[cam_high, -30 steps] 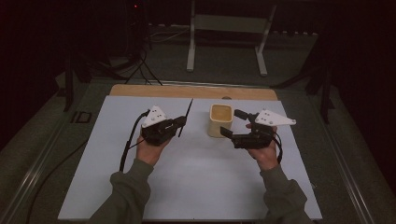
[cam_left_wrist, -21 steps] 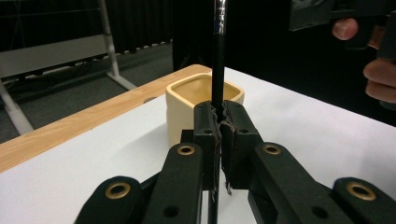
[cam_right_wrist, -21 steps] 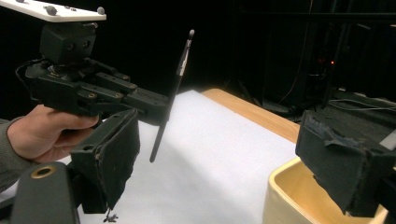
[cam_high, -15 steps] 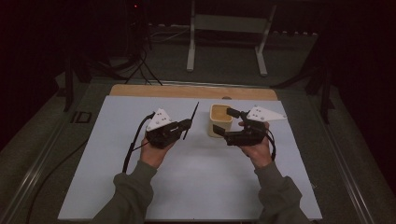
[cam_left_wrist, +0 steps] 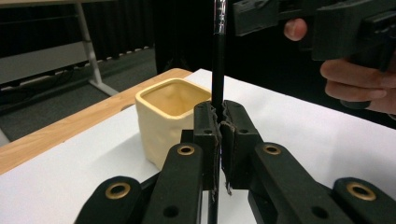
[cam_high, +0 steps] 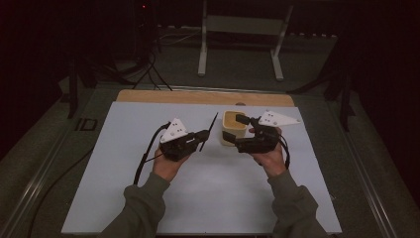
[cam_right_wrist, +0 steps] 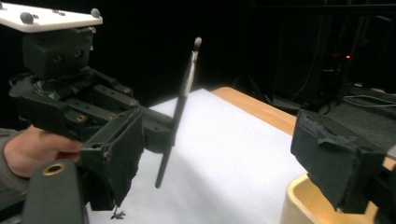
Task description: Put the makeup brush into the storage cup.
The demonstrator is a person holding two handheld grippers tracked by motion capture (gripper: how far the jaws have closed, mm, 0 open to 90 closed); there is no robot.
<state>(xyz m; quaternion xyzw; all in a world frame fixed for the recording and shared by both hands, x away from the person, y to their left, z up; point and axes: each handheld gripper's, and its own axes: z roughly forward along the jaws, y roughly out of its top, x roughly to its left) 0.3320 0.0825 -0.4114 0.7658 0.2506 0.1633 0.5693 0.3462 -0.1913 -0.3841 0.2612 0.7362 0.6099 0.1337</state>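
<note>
On the white board (cam_high: 124, 173), my left gripper (cam_high: 202, 138) is clamped on a thin black brush (cam_high: 211, 128), held upright just beside the cream cup (cam_high: 229, 137). My right gripper (cam_high: 239, 133) has been closing a little, but its jaws stand wide around the cup's rim, not pressing yet. I think I should steady the cup first, then bring the brush over the opening and lower it straight, without knocking the wall.

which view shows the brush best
The right gripper view: the brush shows whole, tip up, clamped in the left claw. The left gripper view shows its handle; the high view shows a thin dark line.
</note>
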